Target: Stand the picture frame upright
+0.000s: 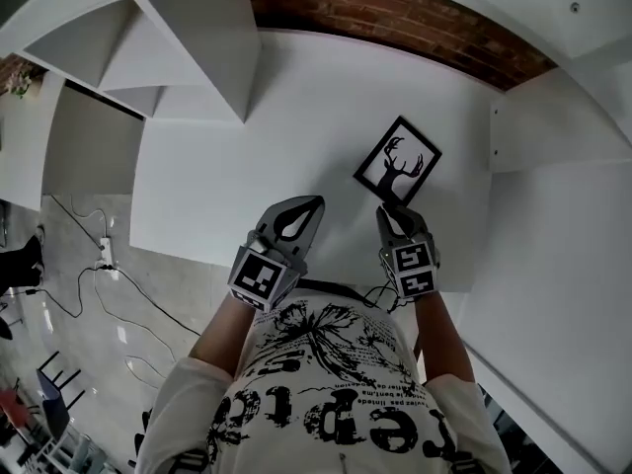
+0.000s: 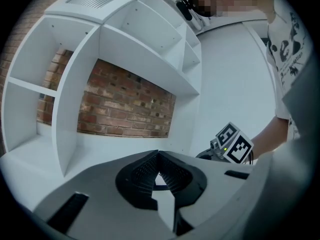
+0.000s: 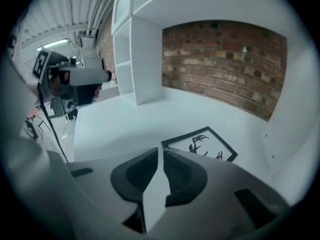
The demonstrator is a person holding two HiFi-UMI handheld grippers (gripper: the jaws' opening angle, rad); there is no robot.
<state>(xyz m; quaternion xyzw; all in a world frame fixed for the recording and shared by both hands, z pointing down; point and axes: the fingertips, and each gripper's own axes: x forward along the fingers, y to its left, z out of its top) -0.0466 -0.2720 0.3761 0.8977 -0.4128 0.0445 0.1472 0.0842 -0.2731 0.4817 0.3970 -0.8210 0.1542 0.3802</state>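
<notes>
White tabletop (image 1: 296, 117) below a brick wall (image 1: 415, 18) bears the picture frame (image 1: 397, 162) lying flat, just beyond the barely parted, empty right hand-held gripper (image 1: 388, 209); the left hand-held gripper (image 1: 314, 202) is pressed together; likely approaching, next needing wider jaws on the frame's edge

Picture frame (image 3: 202, 143): near edge hidden behind right gripper (image 3: 161, 153). Head view: its 6 o'clock corner under the jaw tips. Floor clutter (image 1: 49, 388), 8 o'clock: too small to identify.

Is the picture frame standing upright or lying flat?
Lying flat. The picture frame rests face up on the white surface, deer print showing.
</notes>
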